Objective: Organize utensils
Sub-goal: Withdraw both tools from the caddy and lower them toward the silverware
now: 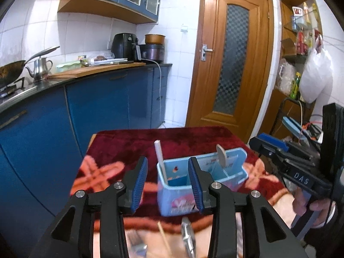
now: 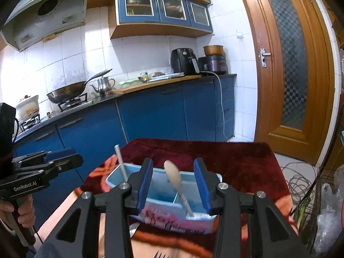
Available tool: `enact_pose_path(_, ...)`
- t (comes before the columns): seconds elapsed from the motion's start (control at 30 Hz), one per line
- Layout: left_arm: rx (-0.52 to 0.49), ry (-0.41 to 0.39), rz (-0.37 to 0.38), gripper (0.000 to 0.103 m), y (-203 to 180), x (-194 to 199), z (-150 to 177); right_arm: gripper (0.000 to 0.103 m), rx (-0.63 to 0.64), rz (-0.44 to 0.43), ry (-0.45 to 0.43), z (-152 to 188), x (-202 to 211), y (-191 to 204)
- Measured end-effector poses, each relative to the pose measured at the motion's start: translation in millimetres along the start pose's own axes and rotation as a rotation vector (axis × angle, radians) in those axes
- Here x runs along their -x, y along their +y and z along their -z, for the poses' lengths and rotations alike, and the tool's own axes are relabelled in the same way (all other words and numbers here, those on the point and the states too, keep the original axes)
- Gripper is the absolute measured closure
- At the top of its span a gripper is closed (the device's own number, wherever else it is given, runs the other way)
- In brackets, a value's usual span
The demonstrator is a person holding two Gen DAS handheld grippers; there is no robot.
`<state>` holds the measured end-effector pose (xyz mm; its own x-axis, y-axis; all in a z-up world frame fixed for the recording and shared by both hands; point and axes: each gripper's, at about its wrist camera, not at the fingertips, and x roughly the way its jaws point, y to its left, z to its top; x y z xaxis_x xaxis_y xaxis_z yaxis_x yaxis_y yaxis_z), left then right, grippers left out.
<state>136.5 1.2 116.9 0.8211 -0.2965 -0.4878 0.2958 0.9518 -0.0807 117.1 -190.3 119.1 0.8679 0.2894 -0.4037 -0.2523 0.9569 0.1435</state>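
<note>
A light blue plastic utensil holder [image 1: 185, 195] with divided compartments stands on the red patterned tablecloth [image 1: 133, 144]; it also shows in the right wrist view [image 2: 163, 202]. A white utensil handle [image 1: 159, 158] leans upright in its left compartment [image 2: 120, 163]. A wooden spoon [image 2: 175, 182] stands bowl-up in the right compartment [image 1: 221, 155]. My left gripper [image 1: 168, 167] is open and empty, above and just in front of the holder. My right gripper [image 2: 173, 167] is open and empty, its jaws either side of the wooden spoon without touching. Loose metal utensils [image 1: 187, 234] and a thin wooden stick [image 1: 164, 238] lie in front of the holder.
Fork tines [image 2: 158, 254] and a metal spoon [image 2: 133, 229] lie on the cloth near the front. A blue kitchen counter [image 2: 150, 107] runs behind the table, with a wok [image 2: 66, 92], kettle and air fryer. A wooden door [image 2: 288, 64] is at right; coiled wire and bags [image 2: 301, 185] sit beside the table.
</note>
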Motion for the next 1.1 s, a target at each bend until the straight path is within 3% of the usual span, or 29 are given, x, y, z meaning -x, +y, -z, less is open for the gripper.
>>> enact_pose_path(0.5, 0.004, 0.183, -0.072, 0.058, 19.7, 21.3, 39.2, 0.056, -0.04, 0.019, 0.226, 35.8, 17.9, -3.9)
enact_pose_path(0.9, 0.052, 0.331, -0.105, 0.058, 38.9, -6.5, 77.6, 0.052, -0.07, 0.057, 0.421, 80.8, 4.1, -14.7)
enact_pose_path(1.1, 0.113, 0.416, -0.073, 0.058, 53.7, -27.4, 93.9, 0.052, -0.097, 0.075, 0.519, 97.7, -10.3, -16.6)
